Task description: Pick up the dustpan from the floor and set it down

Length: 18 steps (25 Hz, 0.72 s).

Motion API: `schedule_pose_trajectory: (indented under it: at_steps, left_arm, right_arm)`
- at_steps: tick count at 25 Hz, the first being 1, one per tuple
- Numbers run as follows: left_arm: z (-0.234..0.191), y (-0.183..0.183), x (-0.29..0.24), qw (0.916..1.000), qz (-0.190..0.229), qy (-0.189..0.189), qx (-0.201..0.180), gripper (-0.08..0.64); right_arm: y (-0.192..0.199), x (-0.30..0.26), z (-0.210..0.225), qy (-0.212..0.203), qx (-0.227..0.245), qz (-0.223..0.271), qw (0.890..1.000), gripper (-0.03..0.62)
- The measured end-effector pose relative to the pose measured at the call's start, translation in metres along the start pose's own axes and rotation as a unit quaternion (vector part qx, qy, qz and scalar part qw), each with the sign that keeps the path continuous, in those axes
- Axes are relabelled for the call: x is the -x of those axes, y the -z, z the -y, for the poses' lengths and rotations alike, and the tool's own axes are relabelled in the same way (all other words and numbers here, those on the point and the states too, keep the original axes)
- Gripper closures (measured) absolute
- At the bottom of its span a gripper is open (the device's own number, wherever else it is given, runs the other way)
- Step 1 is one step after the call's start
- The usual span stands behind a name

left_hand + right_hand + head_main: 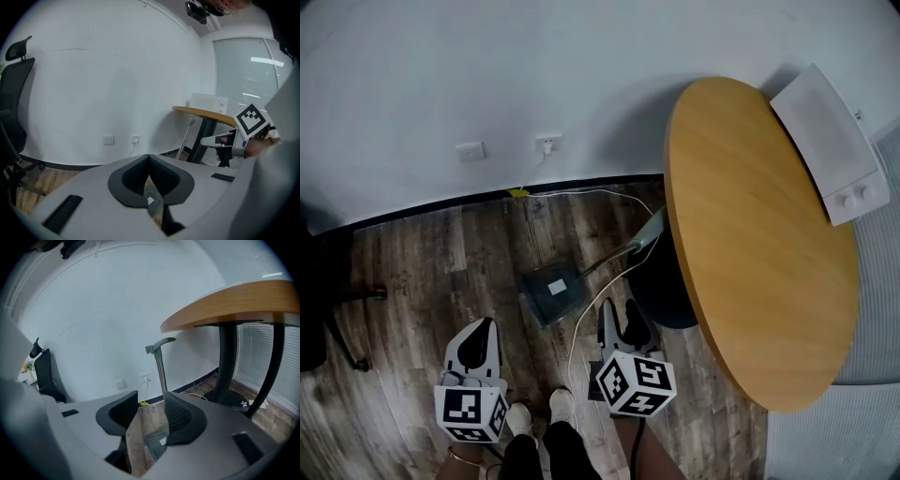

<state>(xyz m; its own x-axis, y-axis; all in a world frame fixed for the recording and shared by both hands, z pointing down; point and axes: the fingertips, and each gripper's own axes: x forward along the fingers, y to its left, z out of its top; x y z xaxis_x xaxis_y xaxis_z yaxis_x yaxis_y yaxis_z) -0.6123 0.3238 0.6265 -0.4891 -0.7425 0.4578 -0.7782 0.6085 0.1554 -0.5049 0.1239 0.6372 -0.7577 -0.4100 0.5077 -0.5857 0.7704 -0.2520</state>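
Dark grey plastic, flat on the plank floor (422, 272): the dustpan (551, 292), pan end toward the feet, long handle (630, 249) slanting up toward the rim of the round wooden table (750, 234). Right gripper (617, 319) just beside the pan, jaws spread wide with nothing pressed between them, and the handle shaft upright just beyond the gap in the right gripper view. Left gripper (480, 337) off to the left, well apart from the pan, jaw tips together and empty. Likely trouble: snagging the white cable (574, 342) looping across the floor close to the pan and past the right gripper, and dragging it along on the lift. Also a poor bite on the thin shaft, letting the pan end swing or dip. Also knocking the handle top against the table edge by lifting straight up. Tight on the right, with the tabletop overhead and its dark base (661, 281) near the handle. Bounded beyond by the white wall (487, 94) and its skirting. Open boards to the left, as far as the chair legs (347, 349) at the edge: probably the easier side for setting down.
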Motion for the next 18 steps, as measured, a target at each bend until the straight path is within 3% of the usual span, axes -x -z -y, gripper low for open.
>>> schedule_pose_trajectory:
  at_steps: [6, 18]
  left_arm:
    - [-0.008, -0.001, -0.008, 0.9998, 0.0, -0.013, 0.011, 0.543]
    - [-0.014, 0.005, -0.029, 0.9992, -0.008, -0.029, 0.025, 0.543]
  right_arm:
    - [-0.004, -0.021, 0.01, 0.01, 0.03, -0.009, 0.999, 0.414]
    - [-0.013, -0.054, 0.015, 0.004, 0.046, -0.019, 0.999, 0.413]
